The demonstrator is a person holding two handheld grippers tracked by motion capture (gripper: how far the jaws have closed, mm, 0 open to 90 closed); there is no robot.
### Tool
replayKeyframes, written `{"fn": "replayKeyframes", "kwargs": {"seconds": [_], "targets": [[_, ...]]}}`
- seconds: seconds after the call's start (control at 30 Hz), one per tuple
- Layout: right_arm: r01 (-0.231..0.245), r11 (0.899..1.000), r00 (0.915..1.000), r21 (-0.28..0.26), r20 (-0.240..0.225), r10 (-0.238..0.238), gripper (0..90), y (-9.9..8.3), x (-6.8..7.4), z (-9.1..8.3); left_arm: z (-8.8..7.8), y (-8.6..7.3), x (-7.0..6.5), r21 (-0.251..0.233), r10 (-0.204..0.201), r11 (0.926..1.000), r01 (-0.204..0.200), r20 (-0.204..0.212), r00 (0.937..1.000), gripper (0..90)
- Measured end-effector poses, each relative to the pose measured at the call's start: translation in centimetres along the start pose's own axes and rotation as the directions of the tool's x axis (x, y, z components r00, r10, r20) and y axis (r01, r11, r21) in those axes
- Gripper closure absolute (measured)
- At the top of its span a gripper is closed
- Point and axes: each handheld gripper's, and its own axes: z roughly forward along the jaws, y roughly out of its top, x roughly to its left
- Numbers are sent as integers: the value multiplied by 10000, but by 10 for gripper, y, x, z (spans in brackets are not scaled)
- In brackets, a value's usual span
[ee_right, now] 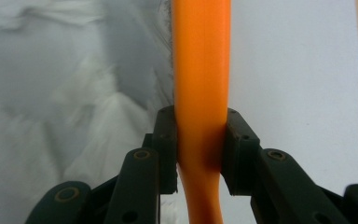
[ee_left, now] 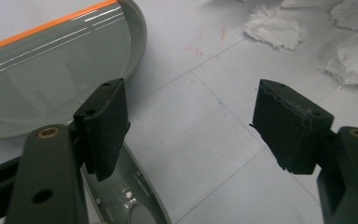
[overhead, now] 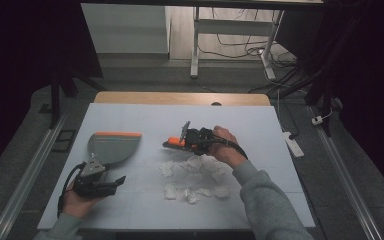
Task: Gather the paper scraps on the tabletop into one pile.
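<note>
A grey dustpan [overhead: 112, 146] with an orange front lip lies flat at the table's left; in the left gripper view its pan [ee_left: 51, 70] and handle [ee_left: 130, 196] show. My left gripper [overhead: 119, 182] rests just below the pan by the handle, open [ee_left: 191, 107] over bare table. My right gripper [overhead: 184, 141] hovers mid-table, pointing left, shut on the orange handle [overhead: 172, 143] of a small brush. In the right gripper view the handle [ee_right: 200, 56] runs straight up between the pressed pads [ee_right: 200, 135], with grey bristles beside it.
Crumpled white paper scraps [overhead: 195, 175] are scattered below the right hand; some appear at the top right of the left gripper view [ee_left: 275, 30]. The white table mat [overhead: 130, 115] ends at a wooden strip [overhead: 180, 97] at the back. A power strip [overhead: 293, 142] lies on the floor to the right.
</note>
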Motion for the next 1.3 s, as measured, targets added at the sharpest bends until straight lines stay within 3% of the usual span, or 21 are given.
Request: {"fn": "replayKeyframes", "kwargs": {"seconds": [0.03, 0.1, 0.2, 0.4, 0.6, 0.7, 0.73, 0.93, 1.0, 1.17, 1.2, 1.3], "targets": [[-33, 10000, 9996, -84, -293, 30, 701, -1, 1, -2, 0, 0, 0, -15, -2, 10000, 2, 9, 10000, 277], [-26, 9998, 10000, -191, -68, 24, 701, -1, -1, -6, 1, 0, 0, -1, -25, 10000, 25, 1, 10000, 278], [-582, 9967, 9982, -557, 142, 591, 701, 0, -11, -8, 1, 0, 1, 33, 7, 10000, -7, 6, 10000, 278], [-747, 9971, 9948, -118, 690, 753, 701, 16, -32, 8, 1, 0, 2, 1, -35, 10000, 35, 23, 10000, 278], [-910, 9948, 9877, 447, 1314, 845, 700, 26, -44, 24, 1, -1, 3, -16, -69, 10000, 69, 36, 10000, 279], [-1003, 9922, 9873, 742, 1306, 900, 701, 27, -47, 33, 1, 0, 2, -13, -18, 10000, 18, 60, 10000, 279], [-1082, 9929, 9882, 492, 1146, 1020, 701, 28, -48, 34, 1, 0, 2, -6, 8, 10000, -8, 59, 10000, 277], [-131, 9946, 9967, 1031, 813, 47, 704, 36, -28, 30, 1, -1, 3, 4, -32, 10000, 32, 68, 10000, 278], [272, 9963, 9993, 819, 241, -293, 704, 33, -21, 22, 1, -1, 3, -8, -71, 10000, 71, 72, 9999, 278], [1038, 9920, 9939, 713, -439, -1009, 703, 16, 1, -2, 1, 0, 2, 28, 4, 10000, -4, 63, 10000, 278], [839, 9960, 9946, 293, -630, -819, 703, 11, 2, -8, 1, 0, 2, 23, 6, 10000, -7, 64, 10000, 278], [355, 9983, 9985, -469, -403, -374, 702, 0, 0, -32, 1, 1, 2, 32, -3, 10000, 3, 39, 10000, 278]]}}
